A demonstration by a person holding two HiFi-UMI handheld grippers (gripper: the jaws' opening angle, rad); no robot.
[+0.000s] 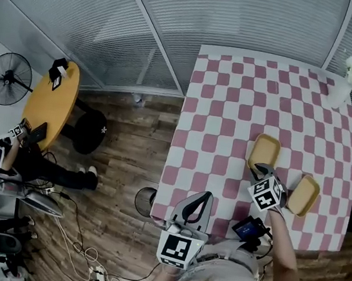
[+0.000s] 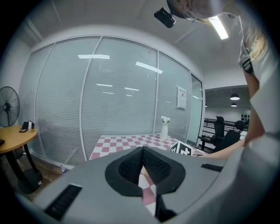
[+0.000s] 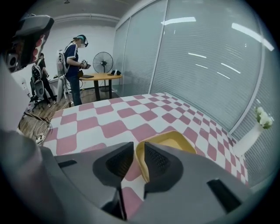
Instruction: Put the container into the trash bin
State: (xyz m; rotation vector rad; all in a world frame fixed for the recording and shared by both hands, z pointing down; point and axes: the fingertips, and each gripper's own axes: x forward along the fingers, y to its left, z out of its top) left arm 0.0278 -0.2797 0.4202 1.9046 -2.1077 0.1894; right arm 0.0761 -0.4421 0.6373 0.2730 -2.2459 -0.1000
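Observation:
Two shallow yellow containers lie on the pink-and-white checked table [image 1: 219, 110], one [image 1: 264, 149] ahead of my right gripper [image 1: 260, 168] and another [image 1: 303, 195] to its right. In the right gripper view the near rim of the container [image 3: 173, 140] stands in the gap of my right gripper [image 3: 138, 146]. The right jaw is inside the tray, the left jaw is outside and apart from the rim. My left gripper [image 1: 202, 196] hovers over the table's near edge, shut and empty [image 2: 142, 151]. A small round trash bin [image 1: 145, 201] stands on the floor by the table's near-left corner.
A white vase [image 1: 341, 88] stands at the table's far-right corner. On the wooden floor to the left are a round wooden table [image 1: 51, 103], a fan [image 1: 7, 78], a seated person [image 1: 5, 157] and loose cables [image 1: 91, 258]. Glass walls with blinds run behind.

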